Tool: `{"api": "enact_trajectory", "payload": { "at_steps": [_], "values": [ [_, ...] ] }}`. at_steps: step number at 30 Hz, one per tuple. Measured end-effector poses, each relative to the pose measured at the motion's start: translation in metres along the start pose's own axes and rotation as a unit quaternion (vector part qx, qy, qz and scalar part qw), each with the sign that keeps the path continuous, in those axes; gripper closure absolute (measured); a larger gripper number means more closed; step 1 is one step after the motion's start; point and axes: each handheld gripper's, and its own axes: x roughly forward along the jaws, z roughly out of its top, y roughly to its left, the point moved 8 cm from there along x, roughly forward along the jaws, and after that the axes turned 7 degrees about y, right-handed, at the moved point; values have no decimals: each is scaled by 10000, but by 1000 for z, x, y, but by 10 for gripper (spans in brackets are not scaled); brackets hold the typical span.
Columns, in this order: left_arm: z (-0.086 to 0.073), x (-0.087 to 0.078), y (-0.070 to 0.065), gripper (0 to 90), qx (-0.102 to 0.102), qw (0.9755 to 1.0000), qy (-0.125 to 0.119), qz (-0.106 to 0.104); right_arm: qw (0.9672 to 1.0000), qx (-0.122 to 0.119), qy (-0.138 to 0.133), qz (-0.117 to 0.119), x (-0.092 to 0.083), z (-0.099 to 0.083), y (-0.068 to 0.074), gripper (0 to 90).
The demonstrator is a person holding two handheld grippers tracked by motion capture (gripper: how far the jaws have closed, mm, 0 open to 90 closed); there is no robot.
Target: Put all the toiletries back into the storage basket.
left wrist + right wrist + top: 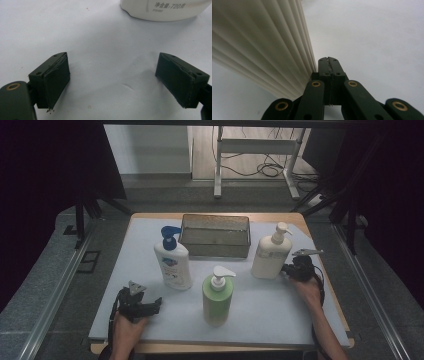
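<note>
The cream pump bottle [270,256] stands upright on the counter [280,315], and my right tool [289,270] sits low against its foot. In the right gripper view the ribbed wall of that bottle [262,45] runs just left of the tool tip [329,59], touching or nearly so; the jaws are clenched flat together with nothing between them. So I read this step as a nudge or a lining-up beside the bottle, not a grasp.

Beyond the bottle from that tool is the wire mesh basket [215,236], and well off to the tool's left stand the green pump bottle [218,295] and the white bottle with the blue pump [173,260].

My left tool [147,306] rests low on the counter, released, jaws wide with bare sheet between them [112,80]; the white bottle's base [165,10] lies ahead of it, apart.

Next, I judge, the right tool must either push steadily at the base without tipping the bottle, or back off, spread its jaws and come round the body for a hold.
</note>
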Motion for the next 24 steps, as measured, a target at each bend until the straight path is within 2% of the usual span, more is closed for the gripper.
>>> {"api": "enact_trajectory", "payload": {
  "at_steps": [7, 24],
  "values": [
    [0, 0, 0, 116, -5, 10000, -1, -2, 9998, -104, 28, 150, -8, -6, 16, 899],
    [0, 0, 0, 116, -8, 10000, -1, -4, 9992, -228, 57, 320, -20, -19, 42, 896]
  ]
}}
